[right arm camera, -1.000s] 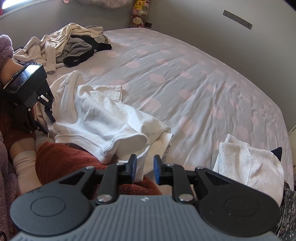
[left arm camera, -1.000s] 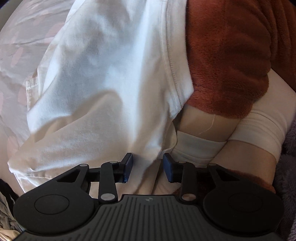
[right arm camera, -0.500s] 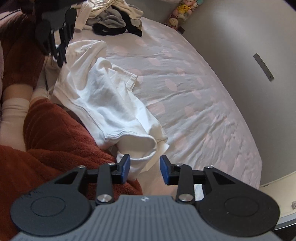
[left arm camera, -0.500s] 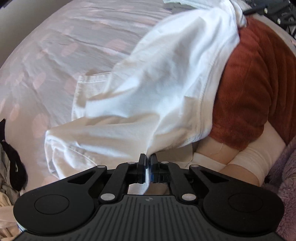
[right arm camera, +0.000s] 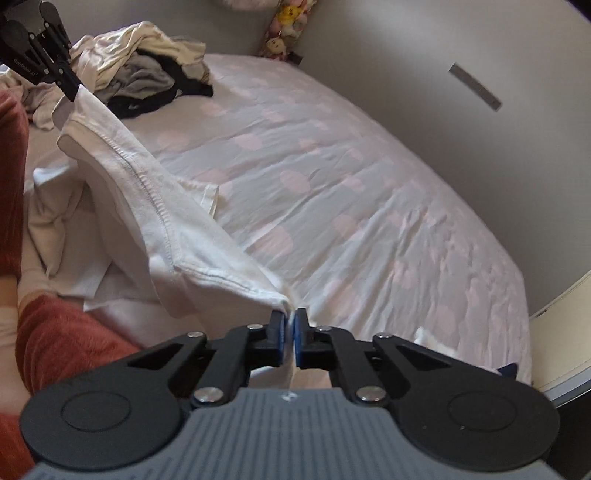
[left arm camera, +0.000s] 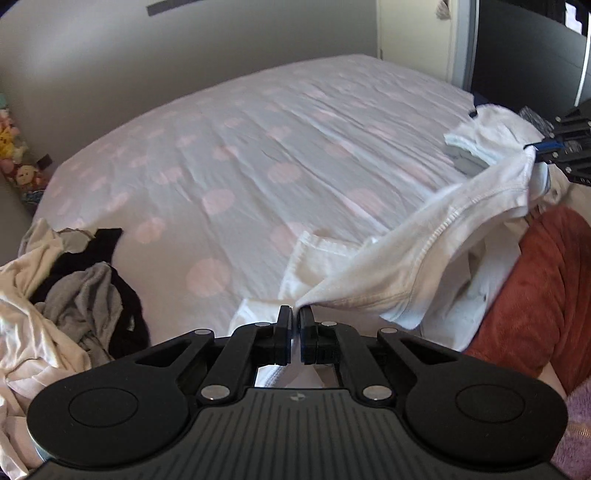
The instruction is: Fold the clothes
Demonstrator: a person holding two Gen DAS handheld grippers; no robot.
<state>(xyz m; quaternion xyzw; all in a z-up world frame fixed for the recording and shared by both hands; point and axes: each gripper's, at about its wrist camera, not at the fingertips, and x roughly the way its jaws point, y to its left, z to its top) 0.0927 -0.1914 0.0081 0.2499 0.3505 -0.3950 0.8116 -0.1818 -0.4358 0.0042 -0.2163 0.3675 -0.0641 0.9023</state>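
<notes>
A white garment (left arm camera: 424, 251) hangs stretched by one hemmed edge between my two grippers, above the near side of the bed. My left gripper (left arm camera: 295, 332) is shut on one end of that edge. Its tip shows at the top left of the right wrist view as the left gripper (right arm camera: 72, 92), with cloth trailing from it. My right gripper (right arm camera: 290, 336) has its jaws closing down on the other end of the white garment (right arm camera: 155, 206), pads pressing the cloth. It appears at the far right of the left wrist view as the right gripper (left arm camera: 550, 147). The rest of the garment sags in folds below.
The bed (left arm camera: 258, 147) has a pale sheet with pink dots. A pile of mixed clothes (left arm camera: 74, 295), also the pile (right arm camera: 147, 77), lies at one corner. A folded white item (left arm camera: 491, 125) sits by the other edge. A person's rust-red fleece (right arm camera: 66, 339) is close beside the garment. Plush toys (right arm camera: 284, 22) stand by the wall.
The left gripper shut on the garment's edge and lifted it off the bed, rolling as it rose. The right gripper opened, moved onto the other end and shut on it.
</notes>
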